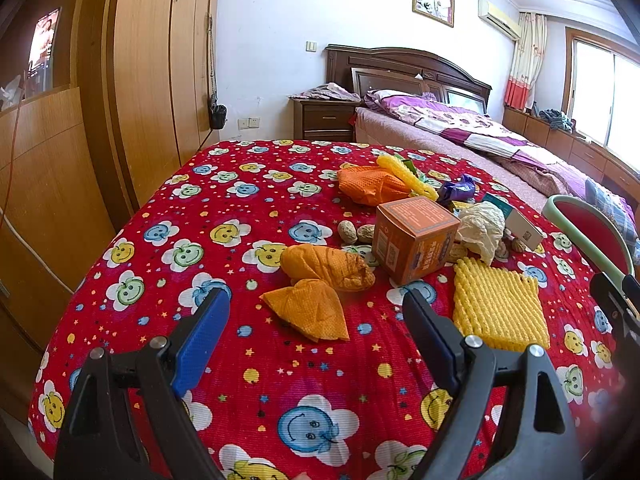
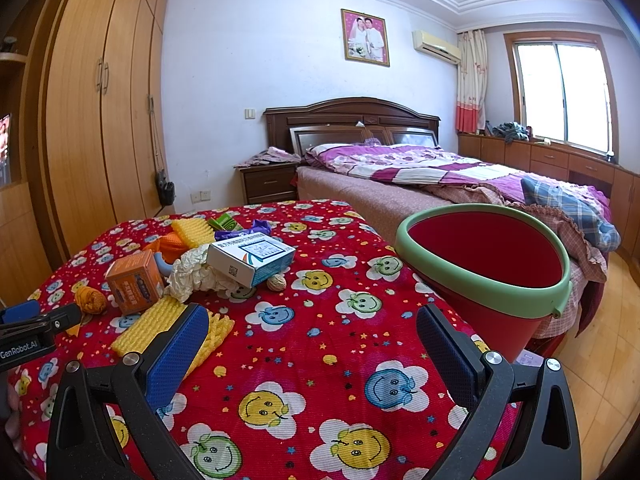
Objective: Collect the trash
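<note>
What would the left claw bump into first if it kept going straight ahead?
Probably the orange crumpled paper, lying on the tablecloth right between the open left claw fingers. Depth is hard to judge.

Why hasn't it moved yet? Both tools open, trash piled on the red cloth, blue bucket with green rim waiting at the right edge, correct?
One thing is off: the bucket is red, not blue, as the right wrist view shows. The rest holds: its rim is green, the left tool and right tool are open, and the trash lies on the red cloth.
</note>
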The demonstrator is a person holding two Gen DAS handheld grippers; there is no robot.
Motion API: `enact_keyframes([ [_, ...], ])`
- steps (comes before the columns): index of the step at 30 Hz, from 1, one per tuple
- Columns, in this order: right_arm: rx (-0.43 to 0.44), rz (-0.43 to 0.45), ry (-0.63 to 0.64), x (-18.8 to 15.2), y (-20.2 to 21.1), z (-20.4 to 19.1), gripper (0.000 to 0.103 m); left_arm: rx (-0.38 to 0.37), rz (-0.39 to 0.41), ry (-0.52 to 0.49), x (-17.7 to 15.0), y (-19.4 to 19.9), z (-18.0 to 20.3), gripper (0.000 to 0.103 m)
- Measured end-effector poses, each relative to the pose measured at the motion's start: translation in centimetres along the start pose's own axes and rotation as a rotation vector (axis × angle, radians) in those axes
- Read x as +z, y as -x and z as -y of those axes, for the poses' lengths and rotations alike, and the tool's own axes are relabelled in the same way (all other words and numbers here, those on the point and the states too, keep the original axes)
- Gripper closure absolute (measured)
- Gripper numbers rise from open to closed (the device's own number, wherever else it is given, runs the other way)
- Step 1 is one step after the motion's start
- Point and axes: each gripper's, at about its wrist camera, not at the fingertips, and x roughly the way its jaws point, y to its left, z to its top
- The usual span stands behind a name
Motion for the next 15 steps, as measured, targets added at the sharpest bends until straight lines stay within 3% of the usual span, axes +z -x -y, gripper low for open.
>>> enact_keyframes([
  [15,-0.001,-0.001,0.002,-0.05,-0.16,0.01,0.000,0.000,-0.001,0.000,0.01,-0.01,0.00,0.014],
])
